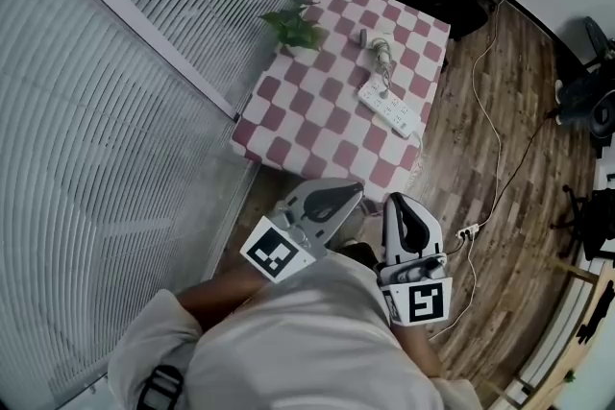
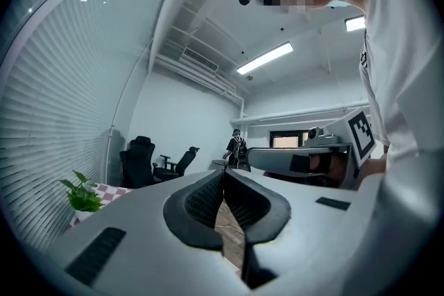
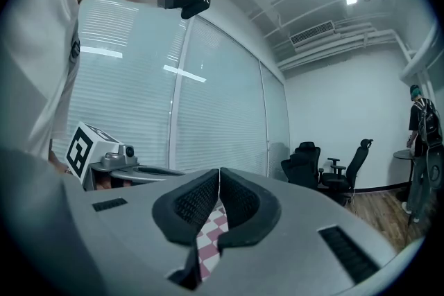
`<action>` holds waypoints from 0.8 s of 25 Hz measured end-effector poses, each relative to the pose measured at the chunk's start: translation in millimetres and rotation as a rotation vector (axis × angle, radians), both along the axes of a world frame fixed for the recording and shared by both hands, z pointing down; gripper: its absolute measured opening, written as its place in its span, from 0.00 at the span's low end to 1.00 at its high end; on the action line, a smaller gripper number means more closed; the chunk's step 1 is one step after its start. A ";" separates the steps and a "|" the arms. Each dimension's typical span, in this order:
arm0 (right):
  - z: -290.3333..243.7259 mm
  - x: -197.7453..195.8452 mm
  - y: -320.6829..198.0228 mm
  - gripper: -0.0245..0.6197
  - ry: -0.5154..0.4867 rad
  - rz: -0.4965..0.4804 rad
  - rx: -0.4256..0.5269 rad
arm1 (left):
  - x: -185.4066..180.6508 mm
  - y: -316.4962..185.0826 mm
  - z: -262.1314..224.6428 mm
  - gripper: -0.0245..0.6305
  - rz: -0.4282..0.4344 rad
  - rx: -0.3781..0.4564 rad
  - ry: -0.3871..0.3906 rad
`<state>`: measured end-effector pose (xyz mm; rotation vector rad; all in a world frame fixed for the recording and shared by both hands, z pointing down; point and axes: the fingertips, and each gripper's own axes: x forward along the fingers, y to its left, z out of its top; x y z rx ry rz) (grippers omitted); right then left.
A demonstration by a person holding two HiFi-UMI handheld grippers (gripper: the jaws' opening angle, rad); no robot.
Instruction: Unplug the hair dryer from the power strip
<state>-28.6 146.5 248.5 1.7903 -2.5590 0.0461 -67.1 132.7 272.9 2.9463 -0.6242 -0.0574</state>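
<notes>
We hold the left gripper (image 1: pixel 354 194) and right gripper (image 1: pixel 397 202) side by side, each with its jaws pressed together on nothing. The hair dryer (image 1: pixel 379 49) lies on the checkered table (image 1: pixel 307 125) just beside the power strip (image 1: pixel 390 108), well apart from both grippers.

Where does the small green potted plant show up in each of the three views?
Head view: potted plant in the upper middle, on the side of the checked tablecloth nearest the blinds.
Left gripper view: potted plant at lower left.
Right gripper view: not in it.
Shared landmark: the checked tablecloth, a sliver right of the plant in the left gripper view and low centre in the right gripper view.
</notes>
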 end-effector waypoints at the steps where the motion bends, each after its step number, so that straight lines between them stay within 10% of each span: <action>1: 2.2 1.3 -2.5 0.09 0.007 -0.001 0.000 | 0.7 -2.8 1.2 0.09 0.001 -0.001 0.000; 20: 8.4 80.1 -44.7 0.09 -0.001 -0.025 0.021 | 71.7 -40.9 1.2 0.09 -0.039 0.015 -0.039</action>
